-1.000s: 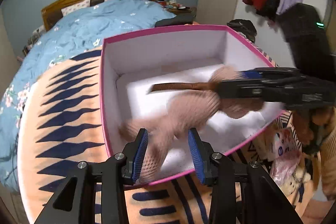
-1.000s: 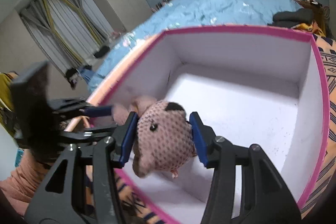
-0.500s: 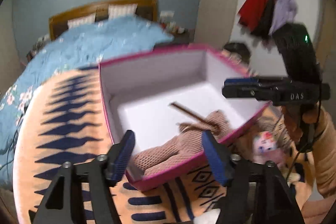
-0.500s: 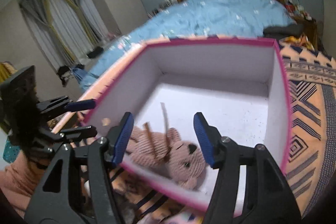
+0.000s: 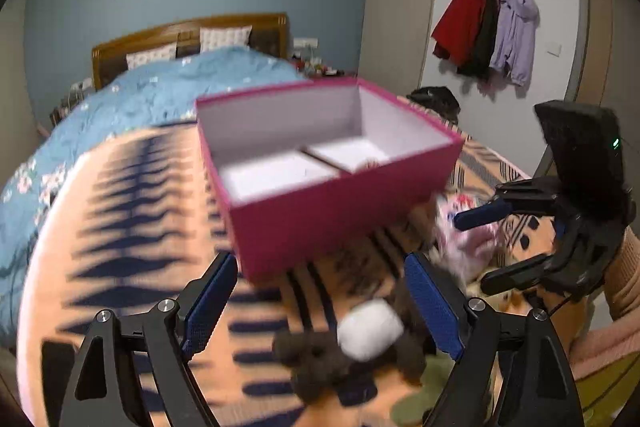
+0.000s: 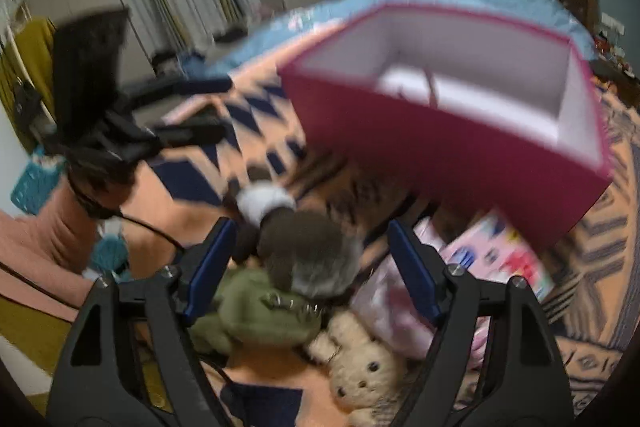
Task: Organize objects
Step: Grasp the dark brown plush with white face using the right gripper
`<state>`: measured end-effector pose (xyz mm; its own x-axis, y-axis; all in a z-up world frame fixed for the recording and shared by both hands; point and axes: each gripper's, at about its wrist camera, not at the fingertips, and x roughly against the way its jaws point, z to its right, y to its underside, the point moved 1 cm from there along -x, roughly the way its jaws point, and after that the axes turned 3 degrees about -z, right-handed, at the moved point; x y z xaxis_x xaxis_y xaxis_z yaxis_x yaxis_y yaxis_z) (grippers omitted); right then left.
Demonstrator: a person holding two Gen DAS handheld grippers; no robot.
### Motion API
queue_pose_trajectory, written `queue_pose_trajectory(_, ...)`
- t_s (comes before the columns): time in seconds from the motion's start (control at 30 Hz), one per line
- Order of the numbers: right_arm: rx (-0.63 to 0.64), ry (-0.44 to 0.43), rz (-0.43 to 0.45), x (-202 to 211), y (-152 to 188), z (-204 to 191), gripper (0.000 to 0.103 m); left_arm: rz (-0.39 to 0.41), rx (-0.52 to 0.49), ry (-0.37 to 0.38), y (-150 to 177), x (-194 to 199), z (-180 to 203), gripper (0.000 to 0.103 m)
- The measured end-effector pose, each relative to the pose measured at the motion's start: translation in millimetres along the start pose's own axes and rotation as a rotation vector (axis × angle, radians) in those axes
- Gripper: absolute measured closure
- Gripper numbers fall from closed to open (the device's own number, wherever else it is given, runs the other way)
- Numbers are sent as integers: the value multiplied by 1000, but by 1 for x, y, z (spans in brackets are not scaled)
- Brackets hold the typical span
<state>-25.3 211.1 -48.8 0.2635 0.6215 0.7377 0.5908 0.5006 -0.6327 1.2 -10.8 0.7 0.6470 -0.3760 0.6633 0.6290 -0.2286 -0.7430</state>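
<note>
A pink box (image 5: 336, 203) with a white inside stands on the patterned blanket; it also shows in the right wrist view (image 6: 460, 131). My left gripper (image 5: 320, 307) is open and empty, above a dark brown and white plush (image 5: 360, 339). My right gripper (image 6: 312, 267) is open and empty, over the same dark plush (image 6: 304, 243), a green plush (image 6: 256, 311) and a beige bear (image 6: 360, 367). The pink bear inside the box is almost wholly hidden by the box's wall.
A pink packaged toy (image 6: 496, 259) lies beside the box, also in the left wrist view (image 5: 468, 235). The orange and navy blanket (image 5: 132, 239) covers the bed's foot. Blue duvet (image 5: 160, 99) lies behind. Coats (image 5: 488, 27) hang on the right wall.
Both grippers let go of the pink bear in the box, opened wide and pulled back and down, out of the box, toward the pile of toys in front of it.
</note>
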Motion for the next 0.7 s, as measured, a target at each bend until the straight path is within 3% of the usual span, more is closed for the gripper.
queue_pose_trajectory(0.13,-3,19,-63,-27,5,-3,32,-33,13,0,22,-3,-1,16)
queue_pose_trajectory(0.33,3,11,-97,-49,-1,-3,34,-85,28,10,43,-13,-1,17)
queue_pose_trajectory(0.4,1,-4,-108,-56,-1,-3,40,-99,36,18,46,-18,-2,18)
queue_pose_trajectory(0.7,-7,-23,-28,-39,-5,-3,45,-130,7,64,49,-29,4,24)
